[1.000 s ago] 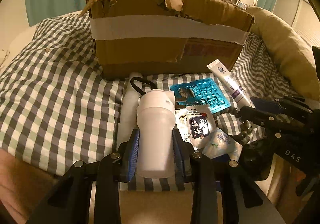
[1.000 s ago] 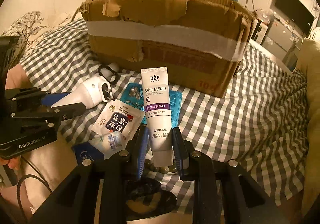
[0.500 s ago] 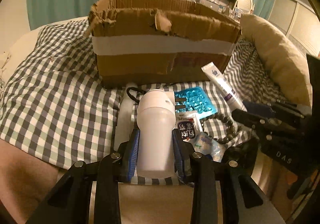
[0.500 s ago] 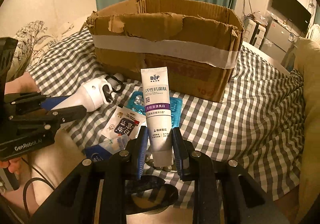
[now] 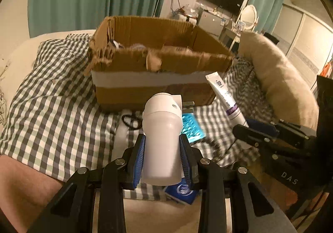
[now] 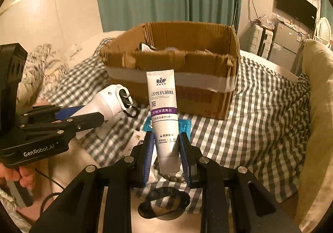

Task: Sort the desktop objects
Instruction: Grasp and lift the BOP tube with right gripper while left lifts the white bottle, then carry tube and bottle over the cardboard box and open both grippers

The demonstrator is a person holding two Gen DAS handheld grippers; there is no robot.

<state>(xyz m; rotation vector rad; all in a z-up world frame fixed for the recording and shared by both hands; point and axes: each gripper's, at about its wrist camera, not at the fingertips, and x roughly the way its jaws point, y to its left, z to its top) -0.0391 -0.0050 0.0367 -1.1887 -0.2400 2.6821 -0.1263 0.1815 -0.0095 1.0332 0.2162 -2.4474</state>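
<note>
Ahead of both grippers sits the open box (image 5: pixel 158 70): left gripper (image 5: pixel 161 149) clasps the white plug (image 5: pixel 161 141), right gripper (image 6: pixel 166 149) clasps the tube (image 6: pixel 164 112), each pointing boxward.

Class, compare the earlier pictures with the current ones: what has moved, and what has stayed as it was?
Both grippers rose. The left gripper lifted the white device, and the right gripper lifted the toothpaste tube, so the cardboard box now shows its open inside. Both grips are unchanged; the blue pack stays on the checked cloth.
</note>
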